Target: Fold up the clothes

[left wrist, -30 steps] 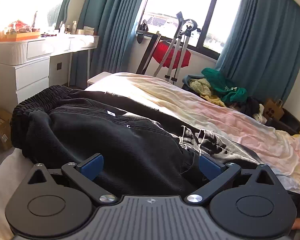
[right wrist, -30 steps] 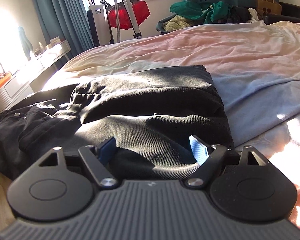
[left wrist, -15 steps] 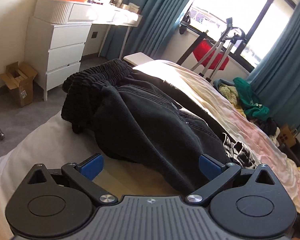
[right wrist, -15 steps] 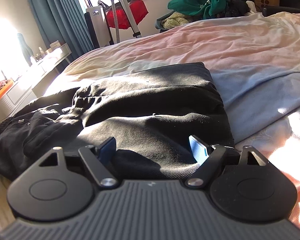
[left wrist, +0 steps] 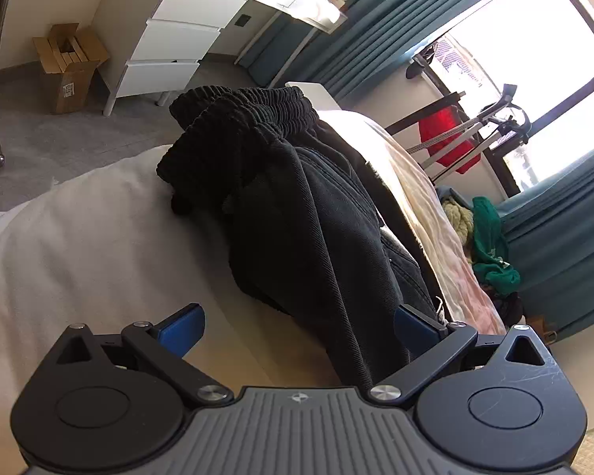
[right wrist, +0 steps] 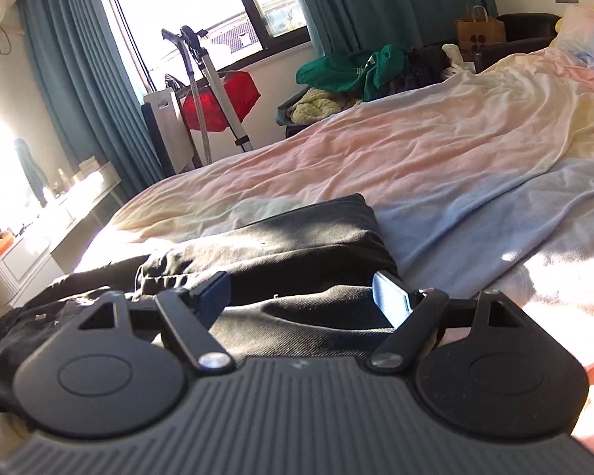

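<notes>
Two hand-held grippers face one dark garment, black trousers (left wrist: pixel 320 213) lying on the bed (left wrist: pixel 79 237), and each camera shows a different end of it. Left wrist view: the left hand-held gripper (left wrist: pixel 297 326) has its fingers spread wide with nothing pinched; bare sheet lies under its left pad, while the garment's near edge runs past its right pad, whether touching it cannot be told. From here the cloth stretches up and away to the ribbed elastic waistband (left wrist: pixel 241 111), which is bunched near the edge of the bed, toward the white drawer unit (left wrist: pixel 170 43). The garment's long axis thus runs roughly along this gripper's pointing line, slanting a little to the left of it. Right wrist view: the right hand-held gripper (right wrist: pixel 305 297) is likewise spread wide, its pads standing over the black fabric (right wrist: pixel 309 237) but not pressing it. Ahead of it the cloth ends in a straight folded edge (right wrist: pixel 360 202) with pastel sheet beyond; the rest trails off to the left of the picture, toward the other end.

Judged from these views, the waistband end belongs to the left hand and the folded end to the right. The coming fold turns on that axis: the left hand is the nearer to the loose near edge, which lies just to the right of its open jaws.
</notes>
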Tool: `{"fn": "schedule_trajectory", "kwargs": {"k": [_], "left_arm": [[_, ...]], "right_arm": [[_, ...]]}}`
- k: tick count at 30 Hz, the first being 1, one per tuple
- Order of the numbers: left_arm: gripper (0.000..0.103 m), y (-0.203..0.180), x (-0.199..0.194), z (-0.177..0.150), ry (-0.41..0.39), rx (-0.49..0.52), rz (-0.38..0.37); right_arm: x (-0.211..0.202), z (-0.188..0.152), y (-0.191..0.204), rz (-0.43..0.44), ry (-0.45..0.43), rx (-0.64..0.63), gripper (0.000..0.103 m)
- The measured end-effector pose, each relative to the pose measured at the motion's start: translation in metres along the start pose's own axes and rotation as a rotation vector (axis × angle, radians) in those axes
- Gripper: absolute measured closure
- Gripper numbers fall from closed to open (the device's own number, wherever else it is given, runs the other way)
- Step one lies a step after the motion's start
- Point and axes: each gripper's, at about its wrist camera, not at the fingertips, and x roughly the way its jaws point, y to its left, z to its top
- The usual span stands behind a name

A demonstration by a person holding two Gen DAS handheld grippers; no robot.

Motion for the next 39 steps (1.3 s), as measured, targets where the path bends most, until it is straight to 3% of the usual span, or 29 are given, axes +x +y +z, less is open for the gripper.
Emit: {"fn": "schedule_trajectory", "kwargs": {"k": [4, 6, 9, 16, 19, 22, 27, 33, 36, 39], "left_arm": [[0.000, 0.003, 0.005, 0.000, 0.016, -0.033, -0.017], [0.000, 0.007, 0.009, -0.001, 0.027, -0.060, -0.030], [0.003, 0.007, 0.019, 0.005, 0.008, -0.032, 0.017], [0.005, 0.024, 0.043, 0.016, 0.002, -0.162, 0.016], [0.009, 0.004, 0.046, 0.017, -0.063, -0.044, -0.009], [0.011, -0.006, 0.057, 0.020, -0.075, -0.023, -0.059], [0.022, 0.002, 0.081, 0.027, -0.095, -0.079, -0.013], [0.030, 0.023, 0.086, 0.041, -0.180, -0.196, -0.032], [0.037, 0.023, 0.087, 0.048, -0.231, -0.138, 0.007], [0.054, 0.021, 0.086, 0.052, -0.266, -0.119, 0.013]], "right_arm": [[0.022, -0.009, -0.008, -0.029, 0.130, 0.017, 0.023], [0.027, -0.016, -0.007, -0.038, 0.147, -0.011, 0.023], [0.026, -0.016, -0.001, -0.054, 0.145, -0.041, 0.022], [0.024, -0.016, -0.001, -0.058, 0.135, -0.026, 0.022], [0.017, -0.013, -0.004, -0.076, 0.085, 0.015, 0.022], [0.011, -0.009, -0.005, -0.086, 0.044, 0.026, 0.022], [0.007, -0.007, 0.004, -0.061, 0.010, -0.017, 0.022], [0.008, -0.014, 0.037, -0.010, -0.005, -0.178, 0.022], [0.019, -0.023, 0.052, 0.028, 0.051, -0.237, 0.022], [0.030, -0.036, 0.058, 0.020, 0.089, -0.276, 0.020]]}}
